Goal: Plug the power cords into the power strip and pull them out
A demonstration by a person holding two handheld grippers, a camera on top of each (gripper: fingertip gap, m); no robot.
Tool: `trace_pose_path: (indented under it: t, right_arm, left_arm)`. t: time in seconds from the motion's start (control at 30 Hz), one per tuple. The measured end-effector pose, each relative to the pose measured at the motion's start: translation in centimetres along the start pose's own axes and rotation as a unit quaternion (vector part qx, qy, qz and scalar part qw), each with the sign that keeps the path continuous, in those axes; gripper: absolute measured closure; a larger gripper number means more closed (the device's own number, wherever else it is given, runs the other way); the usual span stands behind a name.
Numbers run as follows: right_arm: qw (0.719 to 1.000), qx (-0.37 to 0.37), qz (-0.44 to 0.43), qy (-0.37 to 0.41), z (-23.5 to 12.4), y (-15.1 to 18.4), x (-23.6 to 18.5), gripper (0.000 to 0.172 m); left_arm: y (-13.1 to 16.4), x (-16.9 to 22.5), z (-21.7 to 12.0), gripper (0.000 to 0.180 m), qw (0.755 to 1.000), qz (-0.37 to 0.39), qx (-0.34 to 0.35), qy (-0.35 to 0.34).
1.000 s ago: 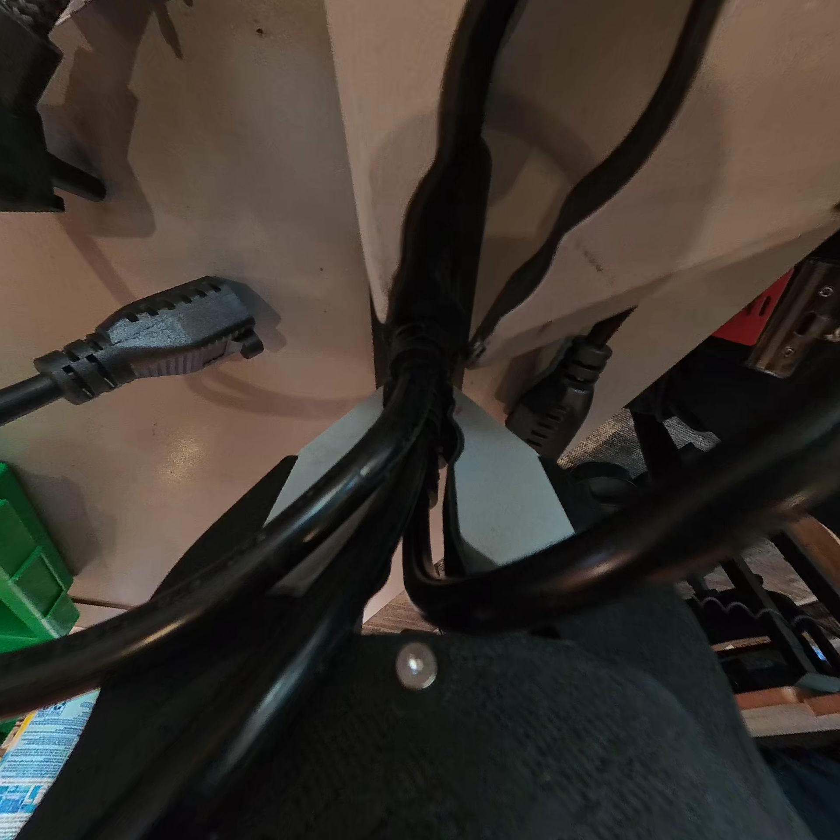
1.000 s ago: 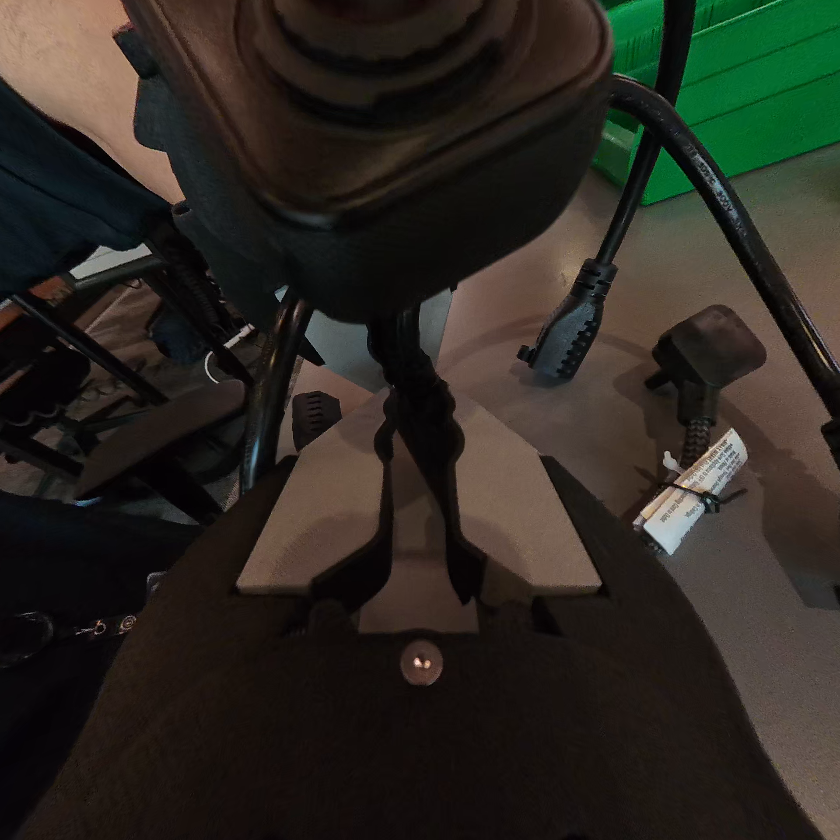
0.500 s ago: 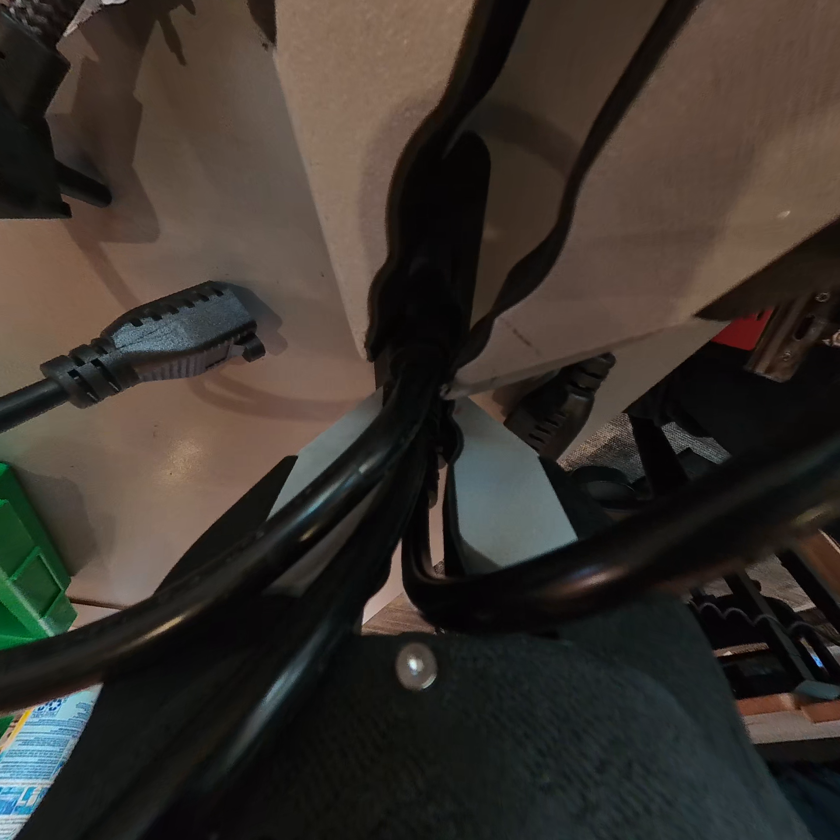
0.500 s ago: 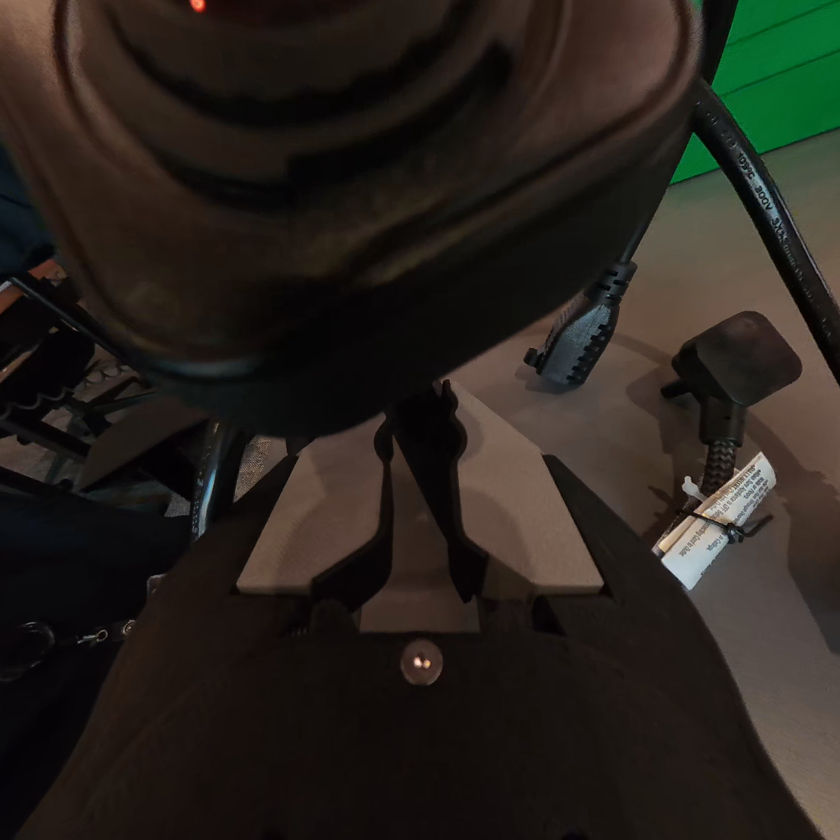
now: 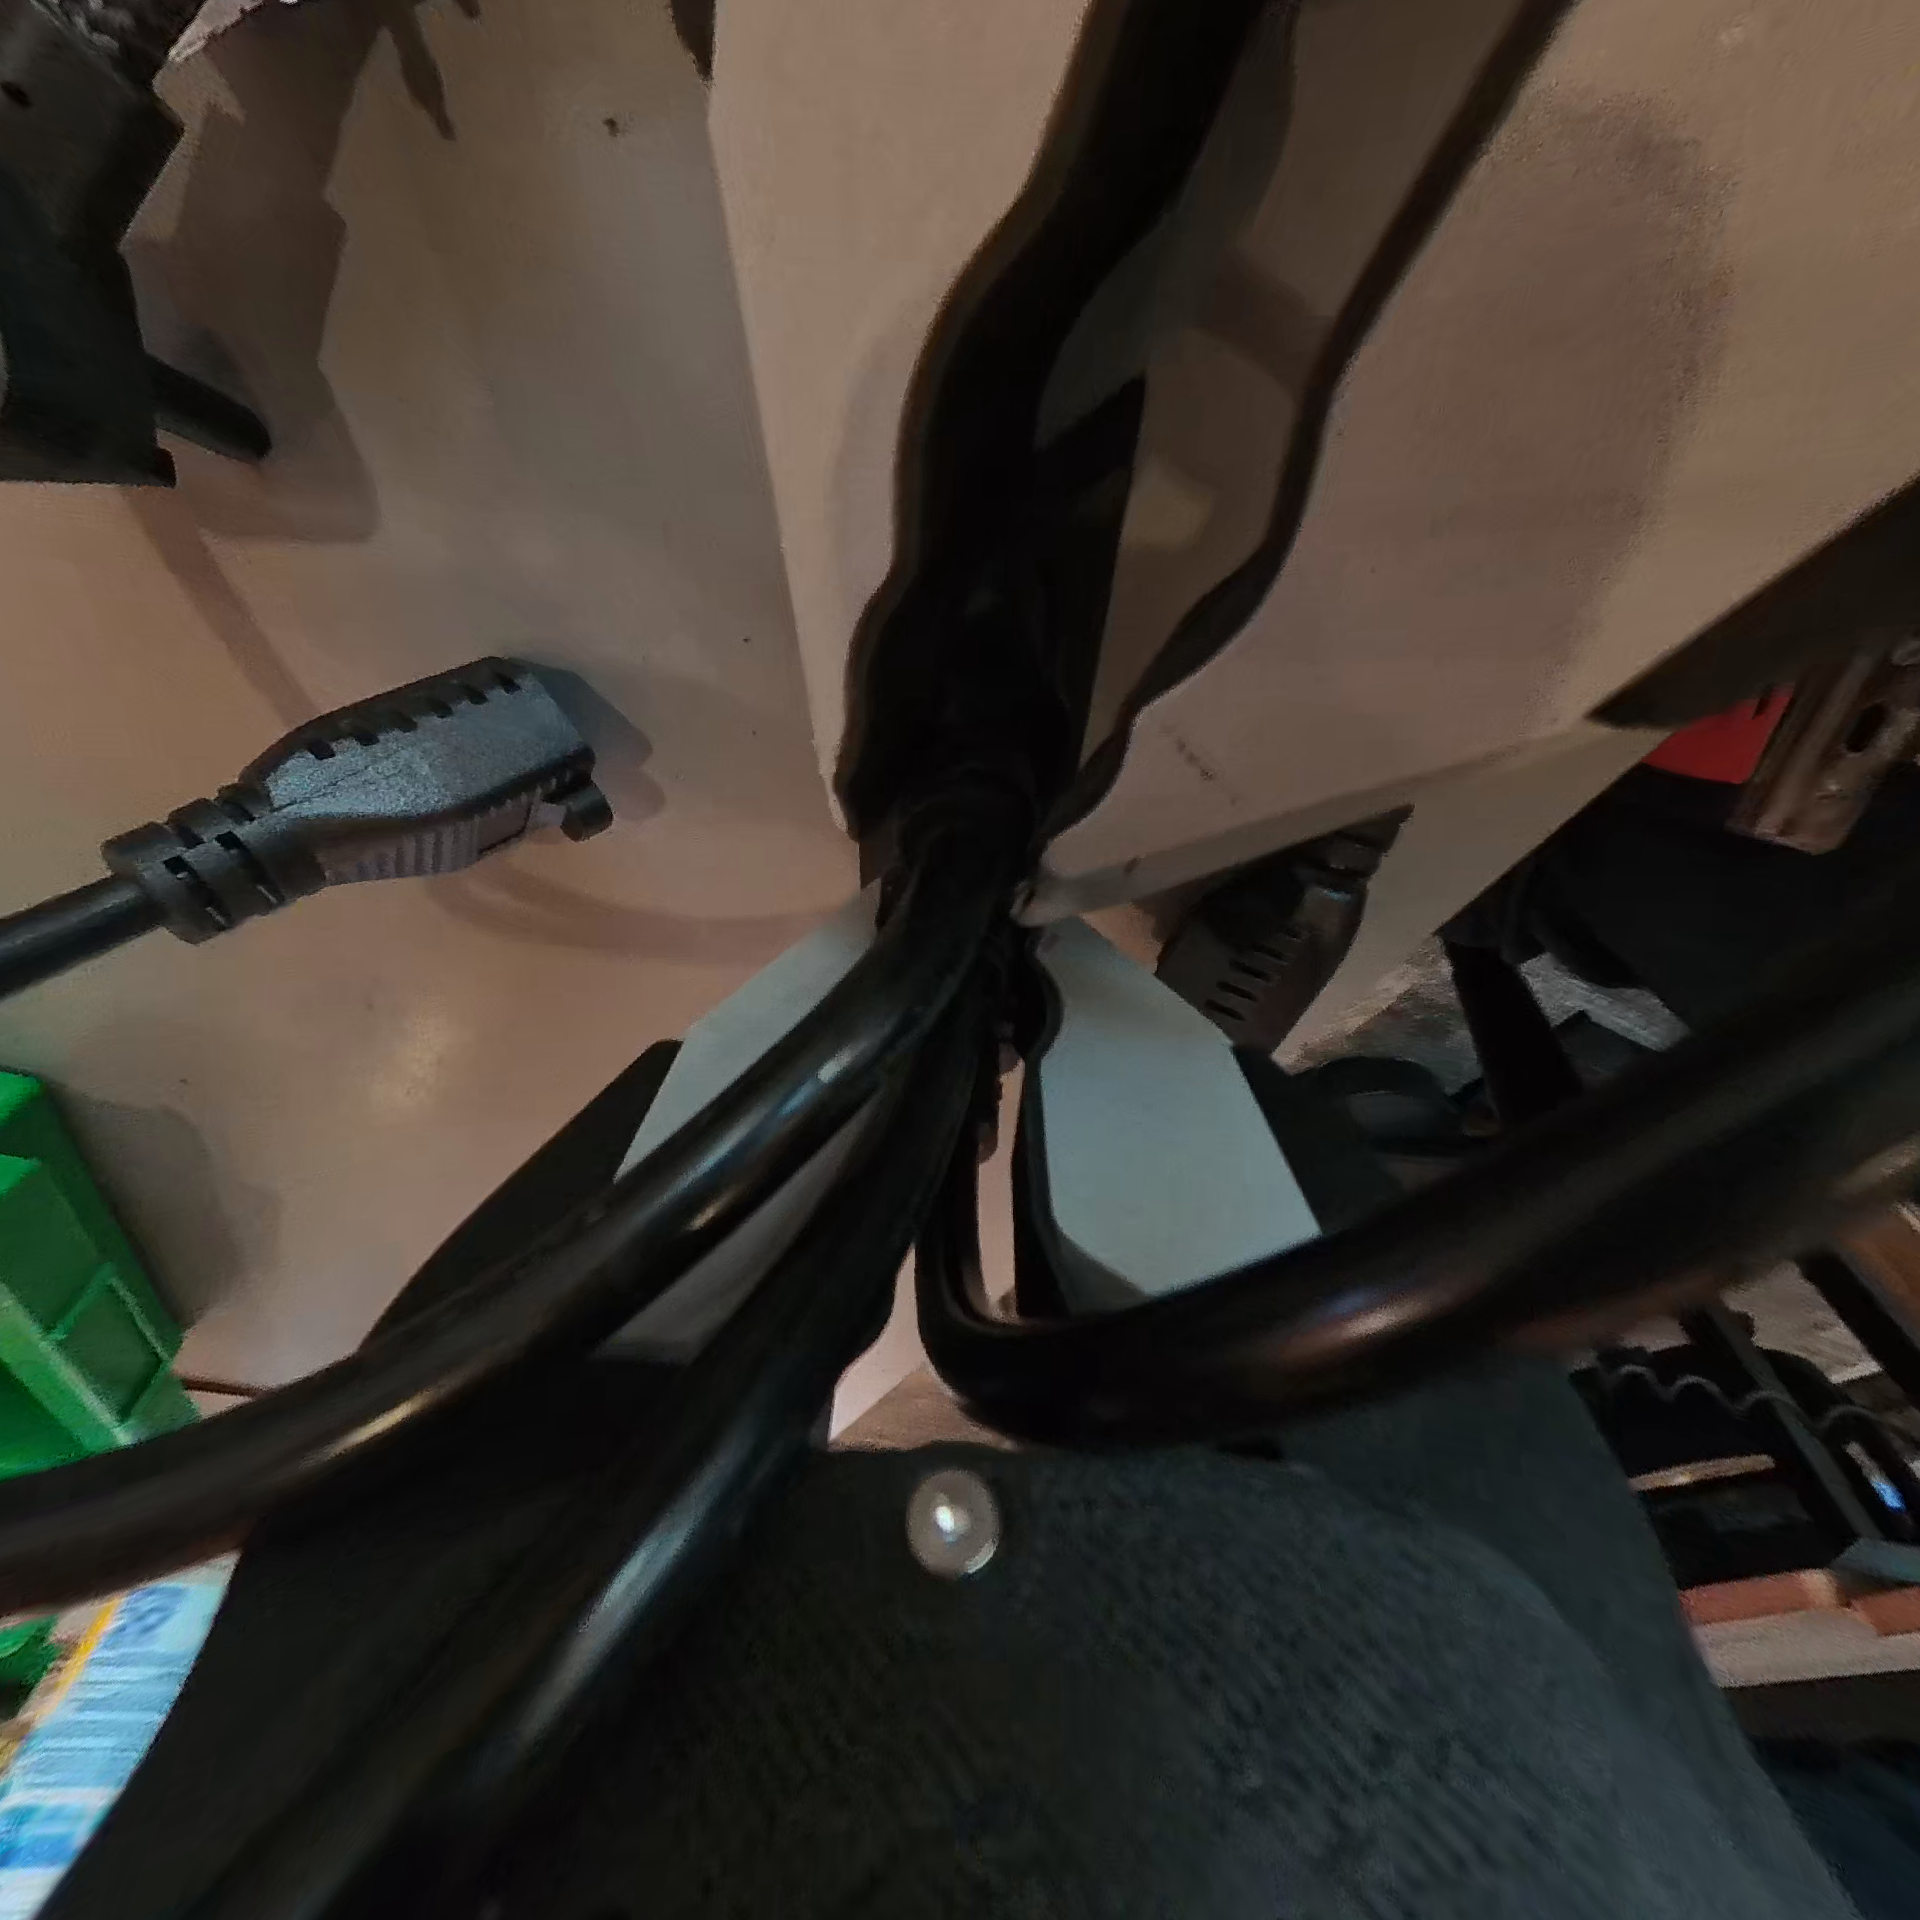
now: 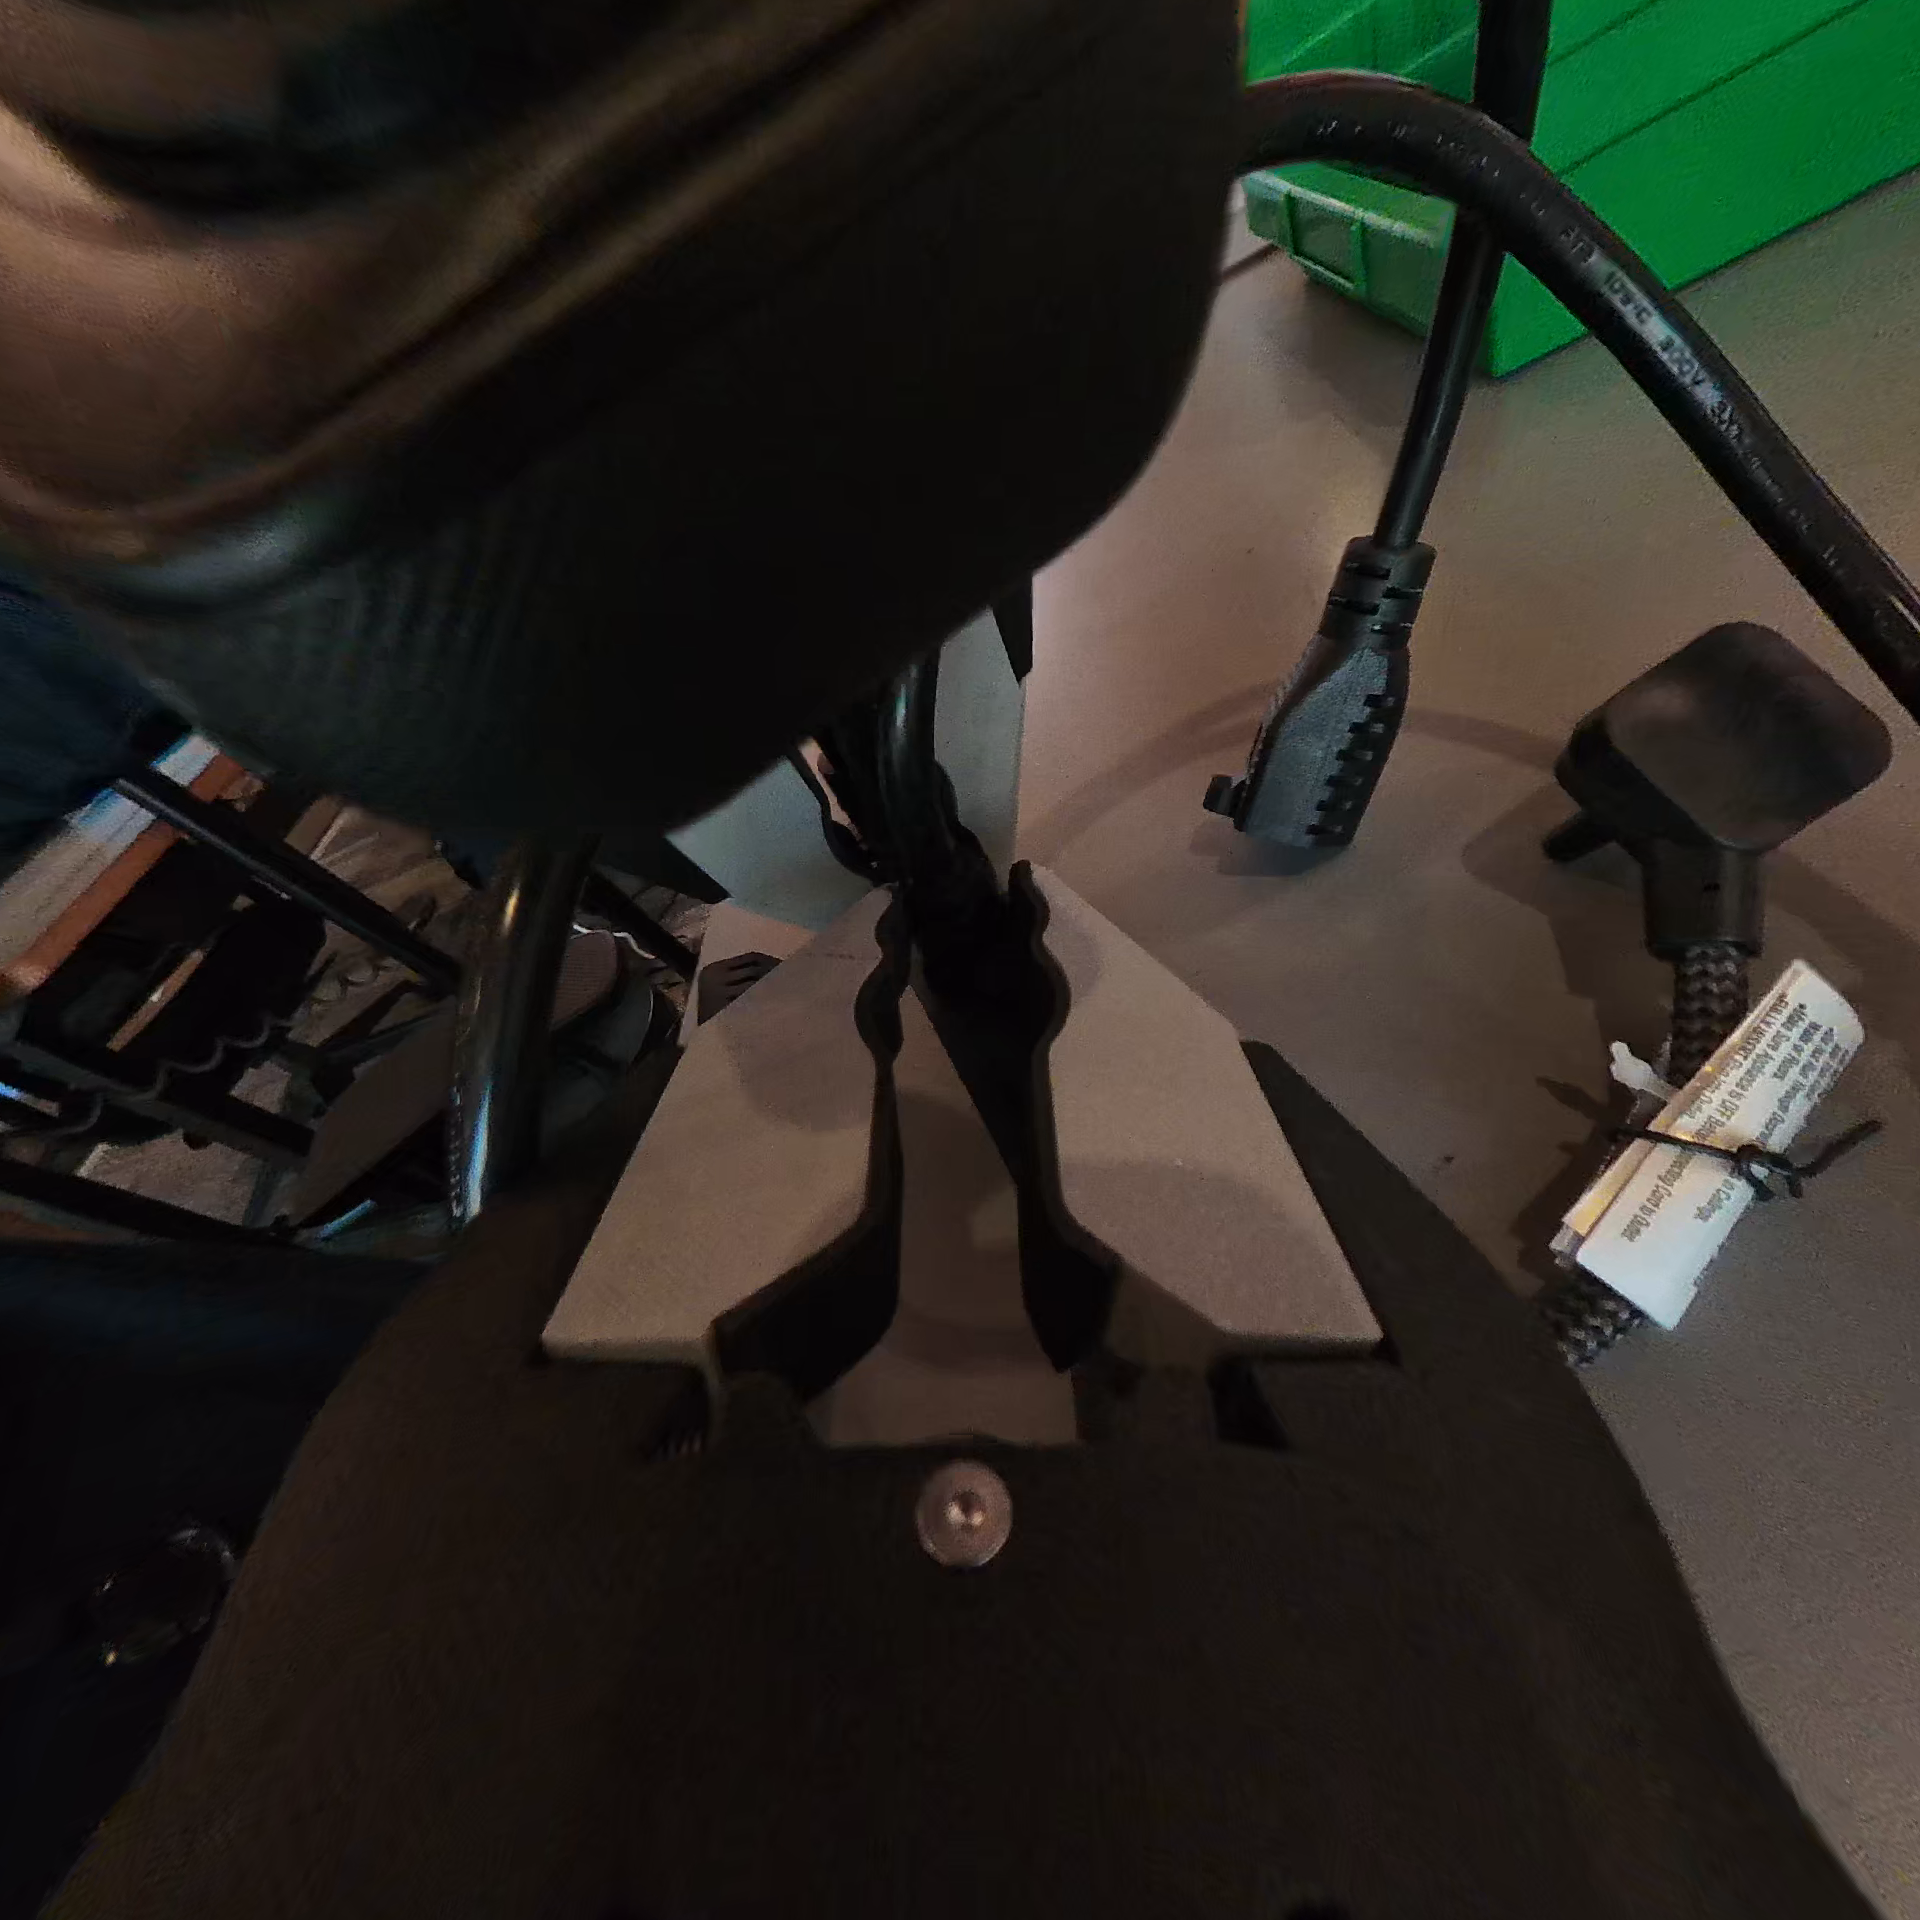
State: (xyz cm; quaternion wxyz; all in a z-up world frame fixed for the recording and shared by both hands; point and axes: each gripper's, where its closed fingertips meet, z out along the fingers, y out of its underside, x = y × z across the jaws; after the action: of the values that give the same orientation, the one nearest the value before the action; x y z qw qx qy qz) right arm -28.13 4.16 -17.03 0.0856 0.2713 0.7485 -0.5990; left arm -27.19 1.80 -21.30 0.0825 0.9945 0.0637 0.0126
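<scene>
In the left wrist view my left gripper [image 5: 966, 935] is shut on a thick black power cord [image 5: 1351, 1320] that loops out to both sides over its fingers. My right gripper faces it from just beyond. Its pale fingers [image 5: 1538, 436] fill the top of the view, clamped on the same cord. In the right wrist view my right gripper [image 6: 961, 904] is shut on the black cord [image 6: 951, 883] at its fingertips. The left gripper's dark body [image 6: 623, 416] looms at the upper left. No power strip is in view.
A loose dark grey plug [image 5: 416, 769] lies on the beige table and also shows in the right wrist view [image 6: 1340, 727]. A black plug [image 6: 1725, 727] on a braided cable with a white label [image 6: 1704, 1143] lies to the right. Green bins [image 6: 1662, 156] stand behind. The table edge and chair frames [image 6: 208, 1039] are at the left. Some 5 centimetres of space lies between my two pairs of fingers. My right gripper's tips are some 7 centimetres from the loose dark grey plug [image 5: 416, 769].
The two grippers have drawn closer together, so each looks larger in the other's view. Both have kept their hold on the black cord. The plugs on the table have not moved.
</scene>
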Motion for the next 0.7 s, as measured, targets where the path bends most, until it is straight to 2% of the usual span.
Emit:
trace_pose_path:
  t: [0.13, 0.2, 0.63, 0.67, 0.7]
  right_arm:
    - [0.995, 0.028, 0.079, -0.058, 0.2, -0.4, -0.9, 0.158]
    - [0.992, 0.03, 0.091, -0.077, 0.2, -0.4, -1.1, 0.161]
    - [0.977, 0.069, 0.171, -0.103, 0.8, -1.3, -1.9, 0.162]
    - [0.972, 0.097, 0.177, -0.117, 0.3, -2.5, -2.3, 0.163]
    - [0.969, 0.124, 0.171, -0.129, -0.3, -3.7, -2.7, 0.172]
  left_arm:
    - [0.2, 0.1, 0.1, 0.165, 1.0, 0.017, -0.021, -0.011]
    - [0.2, 0.1, 0.1, 0.165, 0.999, 0.019, -0.024, -0.016]
    - [0.4, 0.0, 0.1, 0.165, 0.999, 0.013, -0.032, -0.017]
    - [0.3, 0.0, 0.1, 0.166, 0.999, 0.014, -0.028, -0.018]
    - [0.2, 0.0, 0.1, 0.166, 0.999, 0.016, -0.025, -0.022]
